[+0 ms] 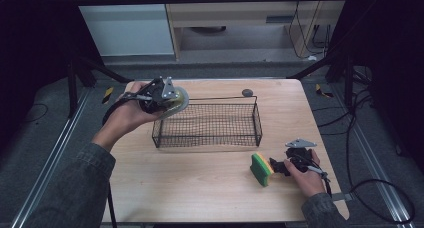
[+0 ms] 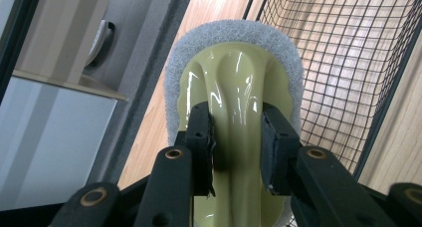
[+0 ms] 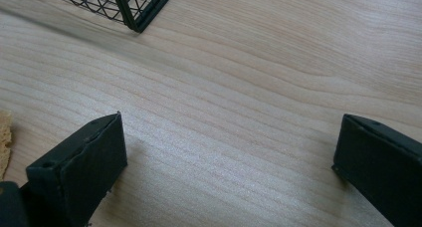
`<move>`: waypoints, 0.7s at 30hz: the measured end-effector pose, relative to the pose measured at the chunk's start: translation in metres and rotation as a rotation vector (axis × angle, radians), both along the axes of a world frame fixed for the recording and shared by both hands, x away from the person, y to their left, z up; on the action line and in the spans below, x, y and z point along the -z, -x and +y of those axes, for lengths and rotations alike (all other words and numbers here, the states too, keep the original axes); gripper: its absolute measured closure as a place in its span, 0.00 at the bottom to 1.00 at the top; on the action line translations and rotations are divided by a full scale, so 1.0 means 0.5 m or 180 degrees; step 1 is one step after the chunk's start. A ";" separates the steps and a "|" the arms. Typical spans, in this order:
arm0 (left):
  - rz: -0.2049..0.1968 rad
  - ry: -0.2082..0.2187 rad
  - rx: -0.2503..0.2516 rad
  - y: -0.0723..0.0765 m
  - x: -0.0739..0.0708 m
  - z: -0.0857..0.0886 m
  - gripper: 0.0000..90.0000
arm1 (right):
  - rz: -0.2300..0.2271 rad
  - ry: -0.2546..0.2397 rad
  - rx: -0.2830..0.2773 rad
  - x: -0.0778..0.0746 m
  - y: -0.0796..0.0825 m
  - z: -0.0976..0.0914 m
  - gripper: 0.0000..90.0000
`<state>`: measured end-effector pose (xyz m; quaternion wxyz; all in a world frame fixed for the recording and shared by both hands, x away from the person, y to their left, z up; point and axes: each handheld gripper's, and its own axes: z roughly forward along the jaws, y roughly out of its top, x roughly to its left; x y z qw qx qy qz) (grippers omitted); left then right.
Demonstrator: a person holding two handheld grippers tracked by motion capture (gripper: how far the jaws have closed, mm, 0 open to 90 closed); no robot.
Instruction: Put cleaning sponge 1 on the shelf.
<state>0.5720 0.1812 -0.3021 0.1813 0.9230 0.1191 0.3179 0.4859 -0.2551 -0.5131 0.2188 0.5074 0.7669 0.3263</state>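
My left gripper point(image 1: 169, 101) is raised over the table's far left, by the left end of the wire basket point(image 1: 207, 124). It is shut on the pale yellow-green handle of a scrubber point(image 2: 234, 72) with a whitish pad around its rim. In the left gripper view, both pads of the left gripper point(image 2: 236, 142) press on that handle. The scrubber point(image 1: 178, 102) sits beside the basket's left corner. A green and yellow sponge point(image 1: 260, 169) stands on edge at the front right. Right beside it, my right gripper point(image 1: 278, 166) rests low. The right gripper point(image 3: 229, 162) is open over bare wood, with the sponge's edge point(image 3: 4, 135) outside its left jaw.
The black wire basket's corner point(image 3: 134, 8) lies just ahead of the right gripper. A small dark round object point(image 1: 247, 92) sits on the wooden table point(image 1: 200, 183) behind the basket. Cables trail over the floor to the right.
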 end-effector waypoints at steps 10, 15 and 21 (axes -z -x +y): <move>0.0070 -0.0147 0.0100 -0.015 0.018 -0.029 0.77 | 0.0002 -0.0002 0.0003 0.000 -0.001 0.000 0.00; 0.0077 -0.0273 0.0160 -0.019 0.035 -0.042 0.77 | 0.0002 -0.0002 0.0003 0.000 -0.001 0.000 0.00; 0.0111 -0.0365 0.0197 -0.018 0.049 -0.046 0.78 | 0.0002 -0.0003 0.0003 0.000 -0.001 0.000 0.00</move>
